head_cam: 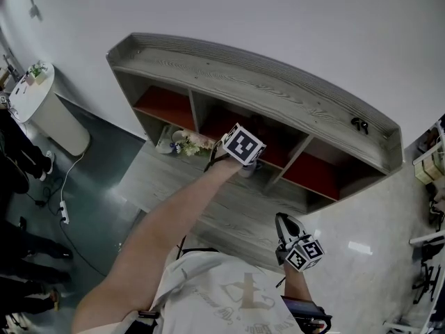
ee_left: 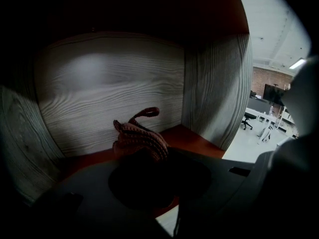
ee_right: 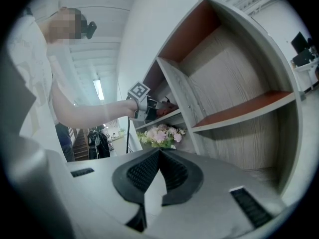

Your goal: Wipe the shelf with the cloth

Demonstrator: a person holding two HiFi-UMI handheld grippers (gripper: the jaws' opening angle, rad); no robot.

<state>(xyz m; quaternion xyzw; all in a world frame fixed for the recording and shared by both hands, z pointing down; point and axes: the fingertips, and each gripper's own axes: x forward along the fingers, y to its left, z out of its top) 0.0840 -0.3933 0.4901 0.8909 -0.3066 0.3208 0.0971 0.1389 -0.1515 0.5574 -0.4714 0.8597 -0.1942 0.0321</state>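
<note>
The grey wood-grain shelf unit [head_cam: 257, 82] has three compartments with red boards. My left gripper [head_cam: 247, 160] reaches into the middle compartment. In the left gripper view, the left gripper [ee_left: 149, 158] is shut on a bunched reddish-brown knitted cloth [ee_left: 139, 136]. The cloth rests on the red board [ee_left: 199, 138] close to the wooden back wall. My right gripper [head_cam: 284, 221] hangs back in front of the unit, low at the right. In its own view the right gripper [ee_right: 159, 153] is shut with nothing in it, and the left gripper [ee_right: 144, 107] shows at the shelf.
Artificial flowers [head_cam: 191, 145] and a white dish sit in the lower left opening. A small black object [head_cam: 359, 124] lies on the shelf top. A white round cabinet [head_cam: 49, 110], a power strip [head_cam: 64, 214] and standing people's legs are at the left.
</note>
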